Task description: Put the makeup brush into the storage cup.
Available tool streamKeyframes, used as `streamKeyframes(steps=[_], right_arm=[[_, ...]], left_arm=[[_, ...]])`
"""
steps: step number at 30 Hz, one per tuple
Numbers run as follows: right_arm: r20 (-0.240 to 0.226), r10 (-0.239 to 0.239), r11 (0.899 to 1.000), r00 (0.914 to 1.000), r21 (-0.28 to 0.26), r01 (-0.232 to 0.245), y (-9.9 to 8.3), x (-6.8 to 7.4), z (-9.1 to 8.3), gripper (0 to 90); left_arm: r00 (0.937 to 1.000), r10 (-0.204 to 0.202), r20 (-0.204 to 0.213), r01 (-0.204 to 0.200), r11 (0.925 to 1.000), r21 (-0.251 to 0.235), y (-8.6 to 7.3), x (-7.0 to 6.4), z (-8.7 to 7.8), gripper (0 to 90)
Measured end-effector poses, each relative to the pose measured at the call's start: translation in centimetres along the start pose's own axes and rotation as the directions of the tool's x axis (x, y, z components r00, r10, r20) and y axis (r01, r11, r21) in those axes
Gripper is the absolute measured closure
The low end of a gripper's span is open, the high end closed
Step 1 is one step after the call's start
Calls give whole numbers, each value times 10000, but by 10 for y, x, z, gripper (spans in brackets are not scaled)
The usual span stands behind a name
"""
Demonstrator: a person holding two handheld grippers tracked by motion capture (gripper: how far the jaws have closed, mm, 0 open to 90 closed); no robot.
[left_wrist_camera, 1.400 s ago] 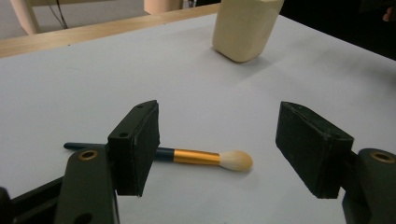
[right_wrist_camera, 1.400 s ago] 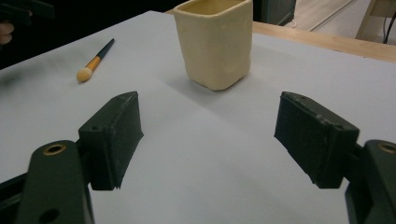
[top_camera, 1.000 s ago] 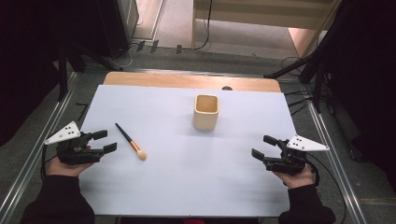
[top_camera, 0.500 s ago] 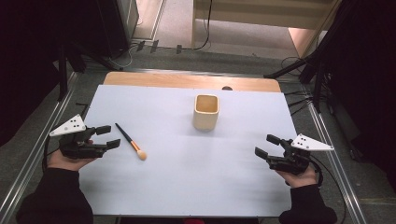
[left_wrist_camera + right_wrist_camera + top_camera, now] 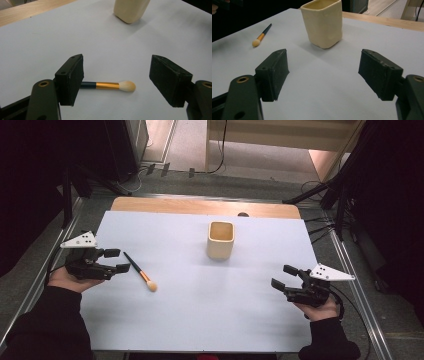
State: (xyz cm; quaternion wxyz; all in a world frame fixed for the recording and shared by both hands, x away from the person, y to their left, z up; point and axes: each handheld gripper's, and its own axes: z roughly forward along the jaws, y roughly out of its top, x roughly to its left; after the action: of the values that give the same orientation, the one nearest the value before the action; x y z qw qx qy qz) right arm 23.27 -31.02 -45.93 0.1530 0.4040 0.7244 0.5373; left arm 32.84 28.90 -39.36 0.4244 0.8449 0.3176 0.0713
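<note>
Here, brush lies between left gripper's jaws.

the brush has a black handle, a shiny gold-orange band and a pale cream tuft of bristles. the cup is a plain, pale creamy yellow, a shade deeper inside its rim. the sheet covering the table is a flat, pale lavender-white with no pattern. at the far edge a strip of the table shows light brown wood with a faint grain. the left gripper is matte black with a light grey plate dotted with small dark holes on top; the right gripper has the same colours. the person's sleeves are black.
</note>
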Motion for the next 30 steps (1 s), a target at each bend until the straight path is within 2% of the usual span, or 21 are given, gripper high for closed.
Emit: streamKeyframes(steps=[3, 6, 7, 9, 13, 16, 21, 22, 23, 24, 25, 26, 30], right_arm=[[-32, -76, 9999, 10000, -66, 75, 1, 1, 0, 246], [-28, -74, 10000, 10000, -51, 74, 0, 1, 0, 245], [-3, -50, 10000, 10000, -37, 50, 0, 2, -1, 246], [17, -80, 9999, 10000, -82, 80, 0, 1, -2, 246], [14, -17, 9999, 10000, -114, 17, 0, 1, -2, 246], [3, -76, 9999, 10000, -70, 76, 0, 0, -1, 246], [-29, -67, 9999, 10000, -93, 66, 0, 1, -2, 246], [-29, -67, 9999, 10000, -93, 66, 0, 1, -2, 246], [-21, -73, 9999, 10000, -101, 72, 0, 1, -2, 246], [-9, -83, 9999, 10000, -85, 83, 0, 1, -2, 246], [-23, -56, 9999, 10000, -84, 55, 0, 1, -2, 246], [-30, -58, 9999, 10000, -92, 58, 0, 1, -2, 246], [-14, -75, 9999, 10000, -81, 75, 0, 0, -1, 246]], left_arm=[[9997, 151, -215, -140, 9987, 487, 4, 1, 3, 286], [9997, 82, -242, -66, 9978, 666, 5, 3, 6, 288], [9995, 53, -306, -23, 9952, 982, 6, 5, 10, 288], [9991, 151, -392, -101, 9919, 1268, 7, 6, 14, 288], [9990, 213, -403, -151, 9889, 1475, 11, 10, 19, 289], [9987, 207, -458, -124, 9848, 1734, 11, 14, 24, 297], [9986, 188, -502, -63, 9715, 2371, 11, 19, 35, 305], [9986, 188, -502, -63, 9715, 2371, 11, 19, 35, 305], [9979, 340, -551, -182, 9640, 2652, 13, 19, 37, 305], [9973, 483, -558, -309, 9597, 2793, 14, 19, 37, 305], [9973, 483, -558, -309, 9597, 2793, 14, 19, 37, 305], [9955, 753, -574, -545, 9512, 3039, 17, 18, 38, 306], [9897, 1288, -629, -971, 9251, 3672, 22, 17, 42, 308]])
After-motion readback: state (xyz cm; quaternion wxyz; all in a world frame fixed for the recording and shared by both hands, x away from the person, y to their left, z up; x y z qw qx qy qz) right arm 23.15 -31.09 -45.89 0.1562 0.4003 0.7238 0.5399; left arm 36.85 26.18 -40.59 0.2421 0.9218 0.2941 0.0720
